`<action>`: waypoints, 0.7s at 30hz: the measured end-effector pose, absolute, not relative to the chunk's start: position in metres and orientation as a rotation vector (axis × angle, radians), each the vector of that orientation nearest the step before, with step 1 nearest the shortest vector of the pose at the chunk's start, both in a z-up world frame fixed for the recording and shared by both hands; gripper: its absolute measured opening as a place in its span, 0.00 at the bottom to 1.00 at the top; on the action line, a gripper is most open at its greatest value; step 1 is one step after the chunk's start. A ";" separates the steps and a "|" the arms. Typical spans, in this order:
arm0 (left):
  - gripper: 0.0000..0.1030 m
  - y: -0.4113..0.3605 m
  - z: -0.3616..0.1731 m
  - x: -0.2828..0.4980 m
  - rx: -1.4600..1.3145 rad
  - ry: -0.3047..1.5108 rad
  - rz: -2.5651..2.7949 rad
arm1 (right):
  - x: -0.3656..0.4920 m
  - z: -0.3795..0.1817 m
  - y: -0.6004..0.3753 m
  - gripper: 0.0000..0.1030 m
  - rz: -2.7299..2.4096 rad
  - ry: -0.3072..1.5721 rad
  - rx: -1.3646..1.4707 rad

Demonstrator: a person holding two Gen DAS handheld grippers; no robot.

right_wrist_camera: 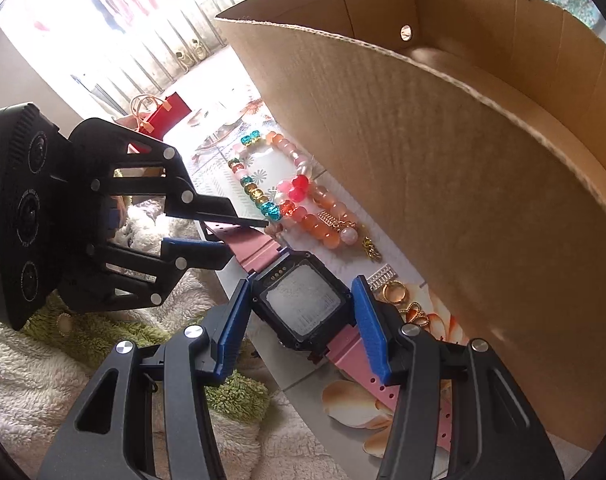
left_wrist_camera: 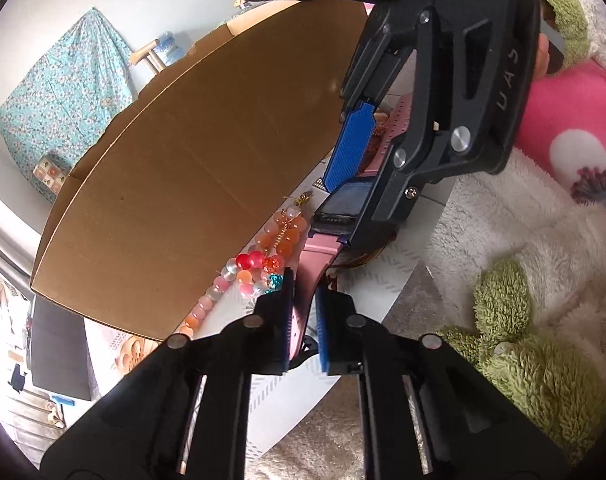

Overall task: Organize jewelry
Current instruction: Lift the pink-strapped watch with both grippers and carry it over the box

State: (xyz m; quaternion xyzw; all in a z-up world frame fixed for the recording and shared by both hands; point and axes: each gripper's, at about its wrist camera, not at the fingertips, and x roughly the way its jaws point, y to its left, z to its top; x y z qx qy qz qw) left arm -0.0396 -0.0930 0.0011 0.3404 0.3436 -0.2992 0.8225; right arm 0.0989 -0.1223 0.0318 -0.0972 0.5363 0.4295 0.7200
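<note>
A pink-strapped smartwatch (right_wrist_camera: 303, 300) with a square black face lies on the white table beside a cardboard box (right_wrist_camera: 443, 160). My right gripper (right_wrist_camera: 299, 320) straddles the watch face with its blue pads on both sides, apparently closing on it. My left gripper (left_wrist_camera: 305, 320) pinches the far pink strap (left_wrist_camera: 309, 276); it also shows in the right wrist view (right_wrist_camera: 239, 236). Beaded bracelets (right_wrist_camera: 303, 196) in orange, pink and teal lie between watch and box. Gold rings (right_wrist_camera: 395, 292) and a small chain lie near the box wall.
The tall cardboard box (left_wrist_camera: 191, 152) fills the space beside the jewelry. A fluffy white and green rug (left_wrist_camera: 523, 340) lies below the table edge. A pink flowered pillow (left_wrist_camera: 575, 128) is nearby. A red bag (right_wrist_camera: 167, 114) stands at the table's far end.
</note>
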 end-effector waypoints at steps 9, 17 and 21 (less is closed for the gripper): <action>0.02 -0.087 0.013 -0.021 0.510 0.864 -0.712 | 0.062 0.044 -0.127 0.50 0.737 1.041 -0.314; 0.02 -0.082 0.007 -0.013 0.463 0.902 -0.732 | 0.033 0.046 -0.129 0.43 0.515 0.952 -0.511; 0.02 -0.076 0.006 -0.001 0.463 0.900 -0.730 | 0.033 0.039 -0.125 0.26 0.453 0.940 -0.596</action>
